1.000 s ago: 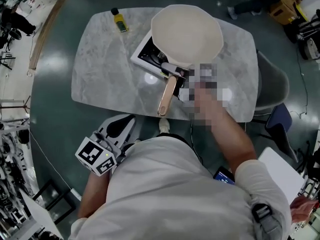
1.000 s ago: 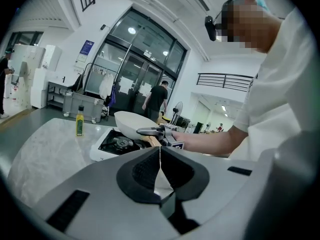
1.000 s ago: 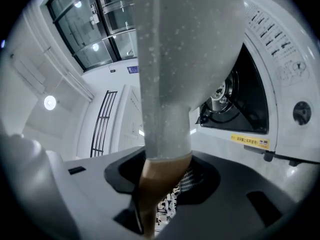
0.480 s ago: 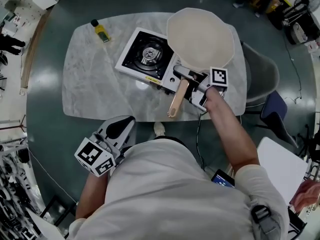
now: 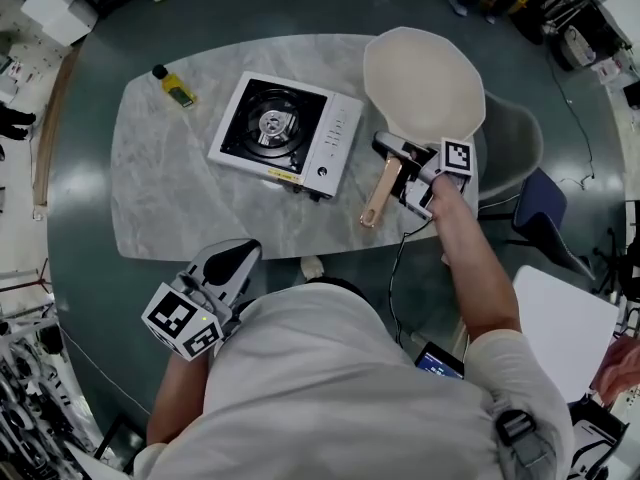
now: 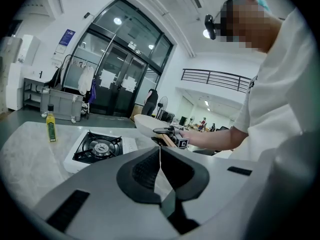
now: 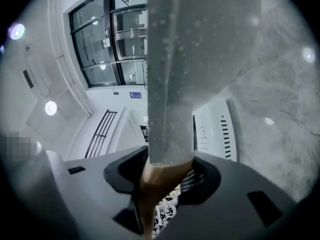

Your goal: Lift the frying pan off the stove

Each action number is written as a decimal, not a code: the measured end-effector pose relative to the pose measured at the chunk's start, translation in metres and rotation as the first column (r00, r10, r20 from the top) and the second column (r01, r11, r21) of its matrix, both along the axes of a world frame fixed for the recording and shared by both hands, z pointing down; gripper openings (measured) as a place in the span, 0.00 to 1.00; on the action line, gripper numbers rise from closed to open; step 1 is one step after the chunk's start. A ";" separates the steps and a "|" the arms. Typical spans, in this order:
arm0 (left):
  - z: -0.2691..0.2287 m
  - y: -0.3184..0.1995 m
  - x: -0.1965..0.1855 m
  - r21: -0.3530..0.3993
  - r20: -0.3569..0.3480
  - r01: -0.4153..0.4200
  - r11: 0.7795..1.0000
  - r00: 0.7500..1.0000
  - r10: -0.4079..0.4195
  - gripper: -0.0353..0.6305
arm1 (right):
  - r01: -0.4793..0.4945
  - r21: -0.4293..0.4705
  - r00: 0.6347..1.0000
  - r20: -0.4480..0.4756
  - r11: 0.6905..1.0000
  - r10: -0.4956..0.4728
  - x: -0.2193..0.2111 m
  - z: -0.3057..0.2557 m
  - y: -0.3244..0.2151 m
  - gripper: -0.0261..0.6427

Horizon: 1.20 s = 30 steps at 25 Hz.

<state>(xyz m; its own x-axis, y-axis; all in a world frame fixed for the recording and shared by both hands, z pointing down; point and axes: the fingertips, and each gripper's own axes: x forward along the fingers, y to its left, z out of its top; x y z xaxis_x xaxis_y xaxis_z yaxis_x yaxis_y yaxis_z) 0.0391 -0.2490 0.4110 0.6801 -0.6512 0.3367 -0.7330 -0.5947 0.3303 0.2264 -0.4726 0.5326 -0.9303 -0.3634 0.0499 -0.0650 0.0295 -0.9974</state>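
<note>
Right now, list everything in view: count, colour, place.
table: one, grey-white marble, centre.
stove: one, white with black top, mid-table, burner bare.
frying pan: one, cream with a wooden handle, right of the stove.
bottle: one, yellow, table's far-left corner.
grey chair: one, right of the table.
blue chair: one, beside it.
right hand-held gripper: one, grey, shut on the pan's handle.
left hand-held gripper: one, grey, shut, empty, short of the table.

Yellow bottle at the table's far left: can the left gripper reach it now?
Probably yes. The left gripper, empty, jaws shut, hangs by the table; only bare marble lies between it and the bottle, and the stove stands aside.
</note>
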 end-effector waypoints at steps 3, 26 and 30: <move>-0.001 -0.004 0.000 -0.006 0.010 -0.004 1.000 1.000 0.004 0.08 | -0.028 0.001 0.999 -0.018 1.000 0.028 0.024 0.013 -0.016 0.30; 0.008 -0.012 -0.016 -0.058 0.091 0.020 0.998 0.996 -0.015 0.08 | -0.111 -0.050 0.994 0.002 0.993 0.111 0.072 0.110 -0.079 0.31; 0.008 -0.012 -0.016 -0.062 0.091 0.022 0.998 0.996 -0.016 0.08 | -0.108 -0.045 0.994 -0.016 0.993 0.107 0.074 0.117 -0.079 0.31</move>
